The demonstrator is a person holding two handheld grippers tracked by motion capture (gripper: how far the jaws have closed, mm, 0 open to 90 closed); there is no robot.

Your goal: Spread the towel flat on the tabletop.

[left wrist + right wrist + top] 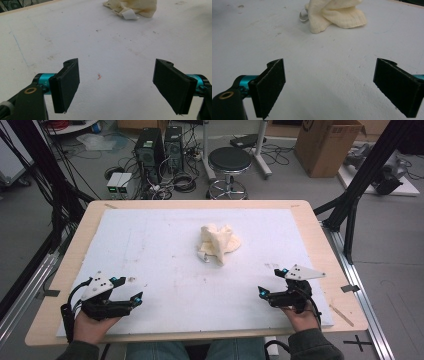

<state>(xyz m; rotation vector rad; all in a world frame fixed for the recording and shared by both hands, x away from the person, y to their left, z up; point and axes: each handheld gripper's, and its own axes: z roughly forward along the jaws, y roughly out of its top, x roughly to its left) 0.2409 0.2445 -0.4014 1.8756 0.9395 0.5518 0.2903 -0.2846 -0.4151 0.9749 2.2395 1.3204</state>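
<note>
One crumpled cream cloth [218,243] lies on one white board [150,245], which rests on one wooden table [75,245]. Two grippers are there, a left gripper [126,290] and a right gripper [270,281], each with two black jaws. On the floor beyond stand two computer towers [159,147], one round stool [229,160] and one cardboard box [325,145].

thing: cream cloth [218,242]
state: crumpled in a heap, white label showing at its near-left edge
place: mid-table, slightly toward the far side
</note>
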